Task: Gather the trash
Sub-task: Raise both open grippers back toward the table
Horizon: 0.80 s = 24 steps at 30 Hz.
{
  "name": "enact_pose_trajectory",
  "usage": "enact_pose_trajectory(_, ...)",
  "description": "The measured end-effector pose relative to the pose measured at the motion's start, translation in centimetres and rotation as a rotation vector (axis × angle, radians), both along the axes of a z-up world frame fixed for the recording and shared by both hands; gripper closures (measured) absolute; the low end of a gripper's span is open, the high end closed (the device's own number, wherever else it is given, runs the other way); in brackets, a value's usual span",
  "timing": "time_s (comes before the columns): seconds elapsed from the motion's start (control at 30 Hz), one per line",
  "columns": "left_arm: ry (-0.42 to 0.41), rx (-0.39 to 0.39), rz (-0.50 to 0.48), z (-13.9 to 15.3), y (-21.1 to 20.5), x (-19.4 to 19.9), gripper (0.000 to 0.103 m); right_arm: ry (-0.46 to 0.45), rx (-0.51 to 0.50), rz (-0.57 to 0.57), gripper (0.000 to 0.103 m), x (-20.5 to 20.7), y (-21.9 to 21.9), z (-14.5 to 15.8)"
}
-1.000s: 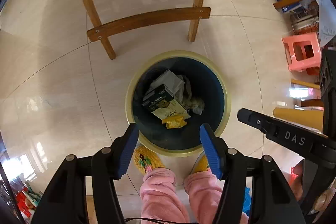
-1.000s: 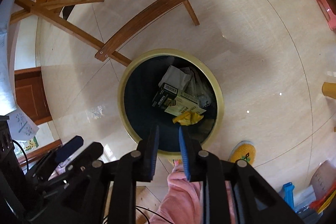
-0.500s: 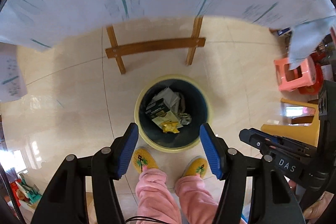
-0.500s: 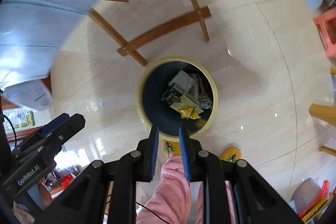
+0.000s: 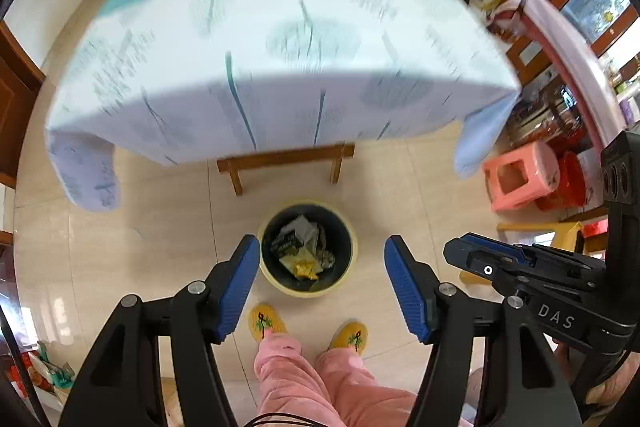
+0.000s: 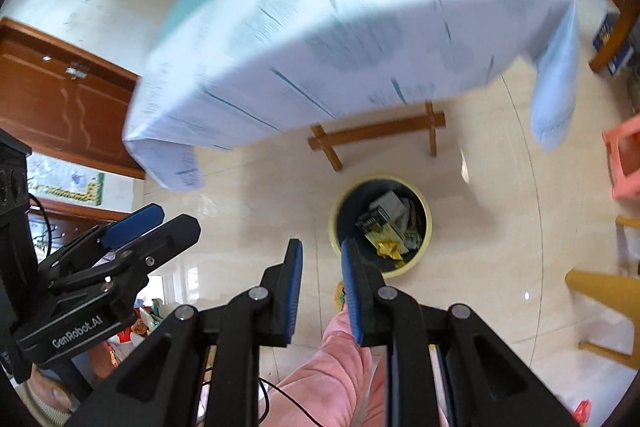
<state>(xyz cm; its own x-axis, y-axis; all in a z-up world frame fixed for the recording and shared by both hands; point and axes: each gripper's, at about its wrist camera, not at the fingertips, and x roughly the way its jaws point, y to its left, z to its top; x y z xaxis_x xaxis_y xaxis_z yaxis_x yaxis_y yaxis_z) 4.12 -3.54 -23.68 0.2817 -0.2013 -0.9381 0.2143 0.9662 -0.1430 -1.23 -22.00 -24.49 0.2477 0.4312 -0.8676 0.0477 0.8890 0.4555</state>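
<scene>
Left tool (image 5: 322,283) spread wide and right tool (image 6: 320,281) narrowly parted, nothing held; cluttered bench (image 5: 280,39) blurred, so remaining trash risks being misjudged and knocked off

both wrist views high, tilted down-forward, sharing the distant bin (image 5: 307,293) (image 6: 380,269) and table (image 5: 280,39) (image 6: 360,27)

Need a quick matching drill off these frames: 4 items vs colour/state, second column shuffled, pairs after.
Items:
1. left gripper
2. right gripper
3. trash bin
4. plastic stool

States:
A. pink, on the floor right of the table
B. fingers close together, nothing between
C. yellow rim, paper and wrappers inside
D. fingers wide apart, nothing between

Pairs: 1-D, 2-B, 3-C, 4-A
</scene>
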Motion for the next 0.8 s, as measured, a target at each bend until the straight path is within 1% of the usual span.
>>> enact_pose_trajectory(0.07,-0.028,-0.003,0.003,2.3,0.1,-0.3,0.039,-0.044,0.002,0.009,0.082,-0.2,-0.4,2.4)
enact_pose_trajectory(0.13,-0.067,-0.003,0.009,4.9,0.1,-0.7,0.038,-0.078,0.004,0.010,0.078,-0.3,-0.9,4.2)
enact_pose_trajectory(0.3,-0.164,0.014,0.019,10.7,-0.3,-1.3,0.037,-0.178,0.016,-0.003,0.078,-0.7,-2.5,8.9)
enact_pose_trajectory(0.37,-0.202,0.014,0.026,12.6,-0.3,-1.3,0.034,-0.214,0.015,-0.003,0.078,-0.4,-3.1,10.3)
enact_pose_trajectory(0.43,-0.235,0.012,0.035,14.0,-0.5,-1.2,0.030,-0.246,0.009,0.000,0.078,0.0,-3.8,11.6)
enact_pose_trajectory(0.57,-0.270,0.000,0.043,16.6,-1.2,-0.7,0.029,-0.285,0.008,-0.005,0.077,0.6,-5.0,13.1)
enact_pose_trajectory(0.7,-0.287,0.000,0.040,17.9,-1.8,-0.1,0.029,-0.312,0.024,-0.019,0.077,1.6,-5.7,14.2)
enact_pose_trajectory(0.8,-0.307,0.017,0.026,18.8,-2.1,0.8,0.029,-0.315,0.033,-0.028,0.076,2.4,-5.8,14.8)
